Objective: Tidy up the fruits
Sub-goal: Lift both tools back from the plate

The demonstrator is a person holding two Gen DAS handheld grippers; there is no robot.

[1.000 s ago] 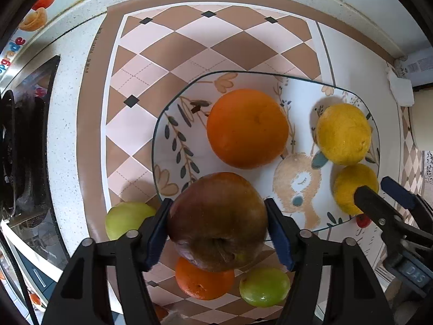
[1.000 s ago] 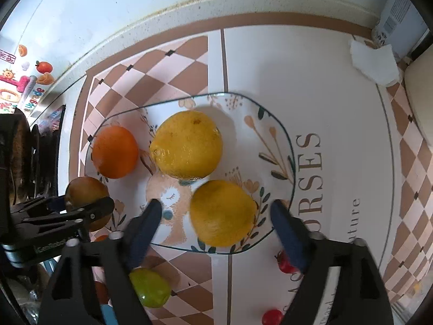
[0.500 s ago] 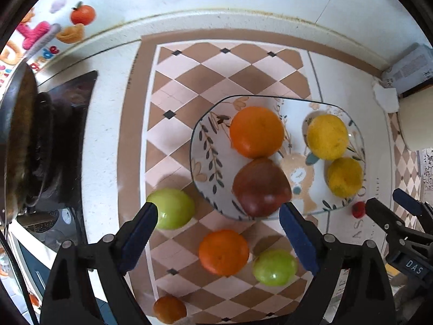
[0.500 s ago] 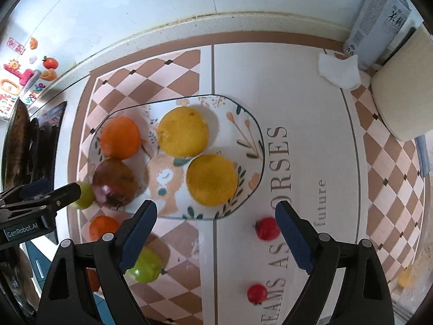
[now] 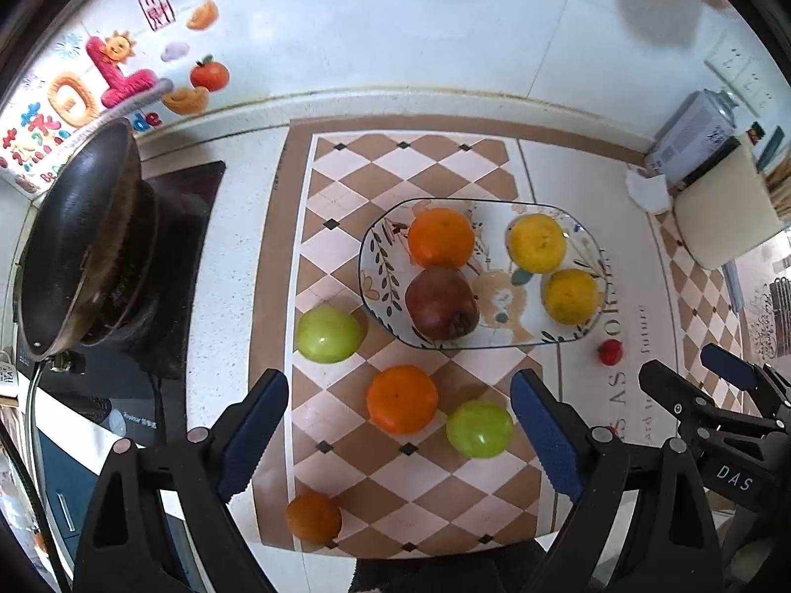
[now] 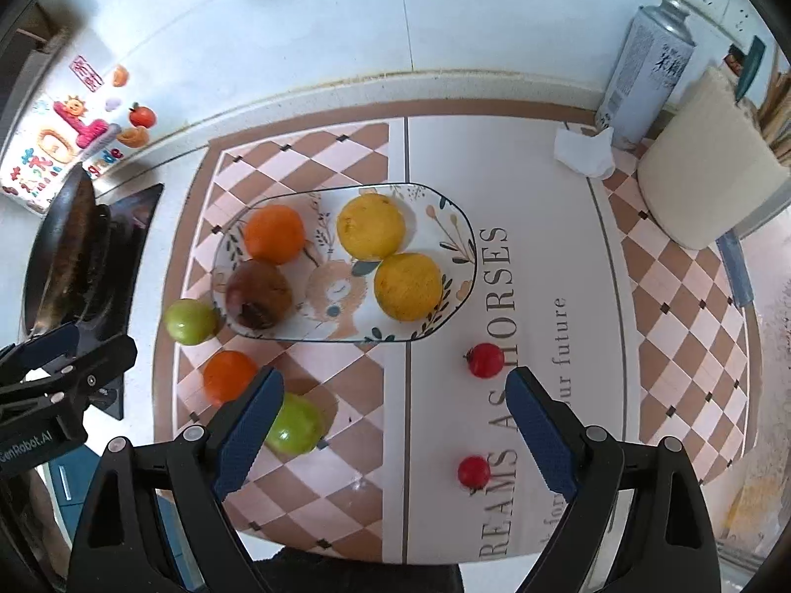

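A patterned plate point(image 5: 380, 267) point(image 6: 445, 227) holds an orange point(image 5: 440, 237) point(image 6: 274, 233), a dark red apple point(image 5: 441, 304) point(image 6: 258, 294) and two yellow citrus fruits point(image 5: 537, 242) point(image 6: 371, 226). On the mat in front lie two green apples point(image 5: 328, 334) point(image 5: 478, 428), an orange point(image 5: 402, 399) point(image 6: 228, 376), a small orange point(image 5: 313, 517) and two small red fruits point(image 6: 486, 360) point(image 6: 473, 470). My left gripper point(image 5: 399, 437) is open and empty, high above the loose fruit. My right gripper point(image 6: 393, 432) is open and empty above the mat.
A dark wok point(image 5: 79, 237) sits on a stove at the left. A spray can point(image 6: 642, 64), a crumpled tissue point(image 6: 583, 150) and a cream container point(image 6: 712, 173) stand at the back right. The counter edge runs along the bottom.
My left gripper let go of the dark red apple on the plate and drew back and up. My right gripper also drew back from the plate.
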